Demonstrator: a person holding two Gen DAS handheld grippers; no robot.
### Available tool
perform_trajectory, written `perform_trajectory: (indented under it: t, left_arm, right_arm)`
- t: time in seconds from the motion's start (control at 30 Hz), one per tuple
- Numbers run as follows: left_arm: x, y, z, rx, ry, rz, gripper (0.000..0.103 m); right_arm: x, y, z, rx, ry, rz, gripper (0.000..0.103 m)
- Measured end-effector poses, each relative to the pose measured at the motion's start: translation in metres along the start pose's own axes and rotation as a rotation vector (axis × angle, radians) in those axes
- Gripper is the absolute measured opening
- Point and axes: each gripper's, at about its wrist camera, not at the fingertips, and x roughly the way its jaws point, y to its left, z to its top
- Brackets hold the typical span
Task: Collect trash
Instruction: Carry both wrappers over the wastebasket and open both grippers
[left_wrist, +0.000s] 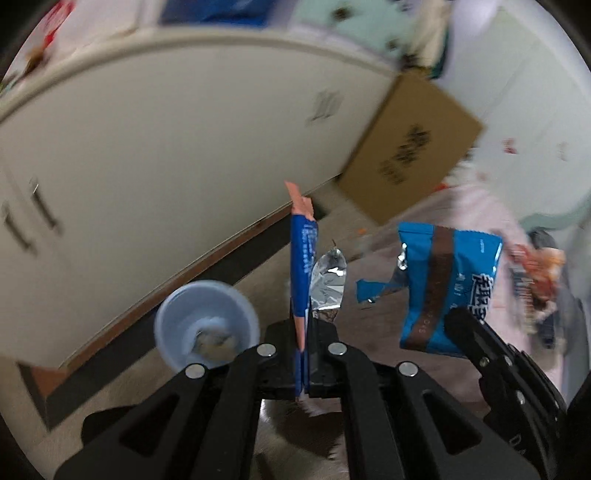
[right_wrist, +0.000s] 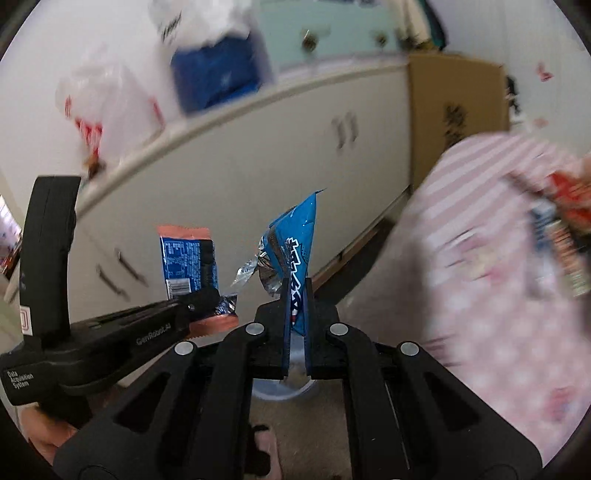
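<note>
**Operator:** Left gripper status?

**Technician:** Jaws pressed together, pinching a blue wrapper with an orange edge edge-on, torn foil showing behind it. Right gripper likewise pinches a light-blue snack packet between closed jaws.

**Operator:** Disposal point?

**Technician:** In the left wrist view, a pale blue bin sits at 8 o'clock from the wrapper, crumpled waste inside. Judged procedure: centre each wrapper over the rim before spreading the jaws; light foil drifts, so release low, one gripper at a time.

**Operator:** Legible markings?

**Technician:** "GenRobot.AI" and "Data Acquisition System" on the left gripper body. Packet lettering and the cardboard box print are too blurred to read.
</note>
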Motion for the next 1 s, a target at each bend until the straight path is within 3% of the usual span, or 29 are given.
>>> perform_trajectory:
  t: [0.13, 0.43, 0.47, 0.5, 0.53, 0.57, 1.0]
  left_arm:
    - [0.042, 0.05, 0.001, -0.082, 0.087, 0.059, 0.001]
    - [0.119, 0.089, -0.006, -0.127, 0.226, 0.081, 0.005]
    - [0.126, 0.094, -0.008, -0.136, 0.238, 0.091, 0.007]
    - [0.132, 0.098, -0.008, -0.148, 0.25, 0.097, 0.02]
    - [0.137, 0.099, -0.009, -0.156, 0.256, 0.098, 0.041]
    - [0.142, 0.103, -0.009, -0.161, 0.263, 0.095, 0.048]
    - [0.14, 0.115, -0.013, -0.185, 0.252, 0.119, 0.057]
  right_arm:
    - [0.05, 0.013, -0.014, -0.005, 0.071, 0.01, 0.006]
    - [0.12, 0.018, -0.032, 0.01, 0.158, -0.003, 0.006]
    - [0.127, 0.017, -0.033, 0.014, 0.165, -0.002, 0.006]
    - [0.133, 0.016, -0.034, 0.017, 0.172, -0.003, 0.006]
    - [0.14, 0.015, -0.035, 0.021, 0.184, -0.002, 0.006]
    - [0.143, 0.015, -0.036, 0.024, 0.19, 0.0, 0.006]
    - [0.171, 0.016, -0.047, 0.041, 0.238, 0.022, 0.006]
